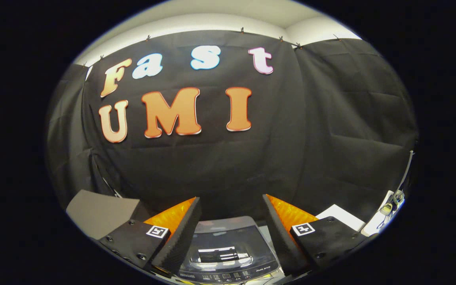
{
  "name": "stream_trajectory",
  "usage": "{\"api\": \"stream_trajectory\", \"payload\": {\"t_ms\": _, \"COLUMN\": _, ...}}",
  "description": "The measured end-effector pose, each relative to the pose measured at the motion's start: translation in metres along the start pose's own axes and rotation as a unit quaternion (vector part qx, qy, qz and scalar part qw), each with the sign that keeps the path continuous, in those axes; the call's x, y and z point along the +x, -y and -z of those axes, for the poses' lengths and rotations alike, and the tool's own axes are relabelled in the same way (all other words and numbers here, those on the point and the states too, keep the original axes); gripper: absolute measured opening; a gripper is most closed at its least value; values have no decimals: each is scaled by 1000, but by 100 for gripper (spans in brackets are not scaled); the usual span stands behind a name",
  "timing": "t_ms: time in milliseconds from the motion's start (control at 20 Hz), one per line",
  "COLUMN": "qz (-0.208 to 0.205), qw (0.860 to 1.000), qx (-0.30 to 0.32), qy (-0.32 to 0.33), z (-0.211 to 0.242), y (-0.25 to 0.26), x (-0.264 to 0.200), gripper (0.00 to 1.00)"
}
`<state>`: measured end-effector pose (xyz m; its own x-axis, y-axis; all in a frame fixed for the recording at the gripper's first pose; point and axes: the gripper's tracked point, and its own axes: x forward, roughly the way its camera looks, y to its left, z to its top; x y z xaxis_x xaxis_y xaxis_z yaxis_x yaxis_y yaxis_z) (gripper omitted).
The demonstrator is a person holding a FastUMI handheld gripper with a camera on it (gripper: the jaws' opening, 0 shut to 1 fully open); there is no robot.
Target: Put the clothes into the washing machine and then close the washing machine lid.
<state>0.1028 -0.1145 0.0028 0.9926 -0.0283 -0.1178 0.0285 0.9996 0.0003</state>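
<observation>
1. The washing machine (228,253) sits low between the two fingers and only its top can be seen. Its front edge is cut off and its body is hidden below.
2. The washing machine lid (224,241) is dark and glossy and lies flat and closed on the machine. A bright reflection on it hides what is under the glass, so I cannot tell if any clothes are inside.
3. The control panel (222,276) runs along the near edge of the machine. It has small white marks and buttons, but they are too small to read.
4. The gripper (232,231) is held open, with a wide gap between the fingers, and nothing is between them. The black pads face each other, with orange parts behind them.
5. Each finger carries a small square black-and-white marker (157,231), not a readable word.
6. A grey flat surface (101,211) is beyond the left finger, partly covered by it.
7. A white flat object (341,215) is beyond the right finger, half hidden. Near it some cables (394,200) hang, hard to make out.
</observation>
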Motion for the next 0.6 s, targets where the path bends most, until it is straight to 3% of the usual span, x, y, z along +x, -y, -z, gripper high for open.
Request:
{"api": "stream_trajectory", "payload": {"t_ms": 300, "qz": 4, "qw": 998, "qx": -16, "qy": 67, "z": -88, "y": -2, "x": -54, "gripper": 98}}
{"api": "stream_trajectory", "payload": {"t_ms": 600, "qz": 13, "qw": 993, "qx": -9, "qy": 114, "z": -138, "y": -5, "x": -96, "gripper": 98}}
